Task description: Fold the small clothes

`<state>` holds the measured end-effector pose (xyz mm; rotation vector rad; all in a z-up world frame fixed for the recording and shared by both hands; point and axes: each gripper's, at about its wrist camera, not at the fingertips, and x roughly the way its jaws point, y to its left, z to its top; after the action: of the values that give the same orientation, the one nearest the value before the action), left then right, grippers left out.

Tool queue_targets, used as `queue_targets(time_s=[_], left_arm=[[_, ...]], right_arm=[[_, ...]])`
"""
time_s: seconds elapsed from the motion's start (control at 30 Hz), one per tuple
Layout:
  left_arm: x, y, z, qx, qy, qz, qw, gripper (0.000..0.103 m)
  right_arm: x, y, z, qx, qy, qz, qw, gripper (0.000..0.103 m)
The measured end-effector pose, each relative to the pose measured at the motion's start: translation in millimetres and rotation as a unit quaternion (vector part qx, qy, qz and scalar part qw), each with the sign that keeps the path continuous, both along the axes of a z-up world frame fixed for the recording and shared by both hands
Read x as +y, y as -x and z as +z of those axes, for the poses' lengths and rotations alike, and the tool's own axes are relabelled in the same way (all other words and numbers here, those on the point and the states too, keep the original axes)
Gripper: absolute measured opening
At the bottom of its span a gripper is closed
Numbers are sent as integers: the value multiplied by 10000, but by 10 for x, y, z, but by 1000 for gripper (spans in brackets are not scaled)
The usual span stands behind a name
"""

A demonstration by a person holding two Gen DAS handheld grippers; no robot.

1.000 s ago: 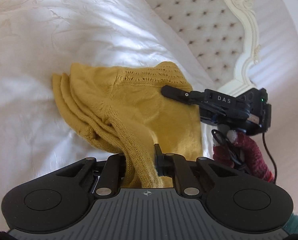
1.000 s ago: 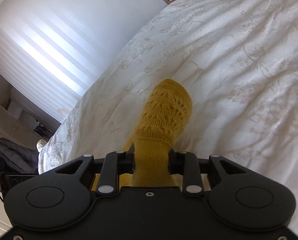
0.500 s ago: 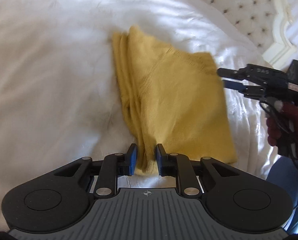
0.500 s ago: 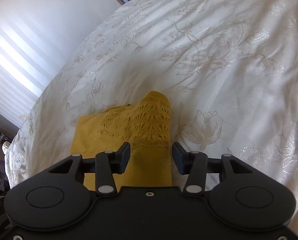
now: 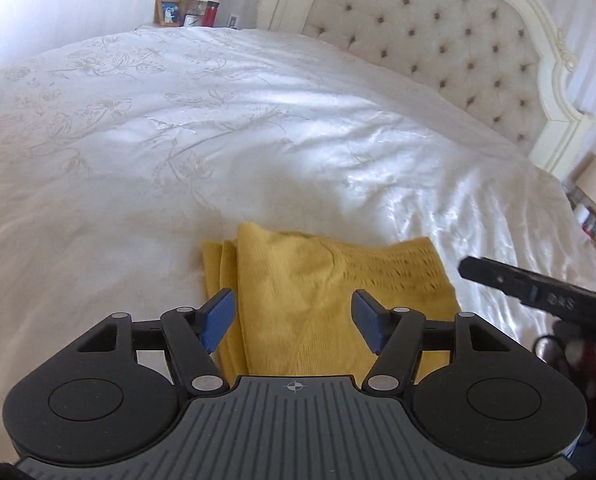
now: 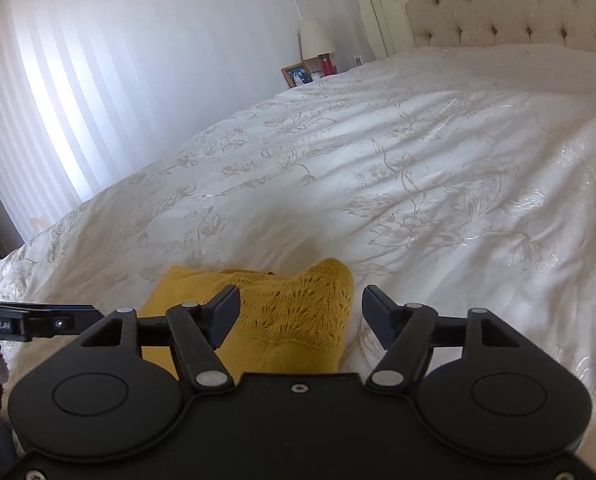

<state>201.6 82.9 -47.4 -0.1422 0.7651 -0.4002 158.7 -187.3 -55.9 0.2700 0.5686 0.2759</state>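
Bed (image 5: 178, 128): white floral-embroidered cover, the landmark for all entries. It fills both views, where half a second ago the left wrist camera looked almost straight down at it.

Headboard (image 5: 437, 40): cream, button-tufted, carved frame, at the head of the bed. Now broadly in view from the left wrist; a moment ago only a corner showed.

Yellow knit garment (image 5: 317, 300): folded into a flat, roughly rectangular stack, lying on the bed cover near its foot-side edge, closest to the cameras. Layered fold edges face the left side (image 5: 218, 272); the openwork lace band (image 6: 298, 300) lies on top toward the right. One second ago it hung bunched from both tools; half a second ago the left one still pinched its near edge.

Left gripper (image 5: 294, 320): jaws spread wide, blue pads (image 5: 218, 316) clear of the cloth, holding nothing, raised above the garment's near edge. Changed from clamped on the fabric half a second ago.

Right gripper (image 6: 301, 312): jaws wide apart, holding nothing, over the lace corner. It had already let go half a second ago and has since widened further. Its black finger also shows at the right edge of the left view (image 5: 517, 284).

Bedside items (image 5: 190, 10): lamp, framed photo and red container, beside the head of the bed, newly in view.
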Motion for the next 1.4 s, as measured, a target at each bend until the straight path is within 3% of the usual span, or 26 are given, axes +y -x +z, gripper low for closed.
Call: queue_targets(time_s=[0.13, 0.4, 0.5, 0.53, 0.57, 0.83, 1.0, 1.13, 1.2, 1.27, 1.33, 1.4], left_arm=[[-36, -149, -54, 134, -111, -13, 9998, 61], [-25, -332, -275, 544, -205, 219, 9981, 61], [-72, -362, -294, 565, -151, 147, 9982, 42], [-78, -366, -306, 549, -140, 121, 9983, 20], [-74, -363, -317, 514, -129, 108, 9985, 14], [38, -241, -347, 234, -417, 359, 9982, 15], [126, -284, -432, 411, -168, 651, 9969, 17], [58, -226, -435, 195, -423, 616, 9970, 20], [54, -192, -404, 103, -462, 591, 9971, 24], [84, -130, -332, 10, -473, 678, 9966, 35], [130, -23, -226, -180, -542, 812, 9951, 35], [183, 110, -104, -371, -570, 894, 9937, 37]], right_arm=[[-78, -61, -78, -25, 84, -153, 9998, 77], [-332, -174, -213, 130, -556, -442, 9974, 77], [-369, -190, -247, 192, -689, -499, 9962, 77], [-371, -191, -247, 197, -689, -500, 9962, 77], [-366, -191, -244, 193, -672, -489, 9964, 77], [-159, -180, -198, 69, -51, -216, 9997, 77], [51, -341, -455, 659, 920, -160, 9934, 77], [-34, -360, -540, 793, 662, -224, 9944, 80], [-76, -333, -542, 745, 481, -222, 9958, 82], [-134, -316, -520, 714, 254, -258, 9968, 83], [-192, -286, -458, 562, 67, -377, 9977, 83], [-222, -241, -391, 350, 65, -495, 9981, 92]])
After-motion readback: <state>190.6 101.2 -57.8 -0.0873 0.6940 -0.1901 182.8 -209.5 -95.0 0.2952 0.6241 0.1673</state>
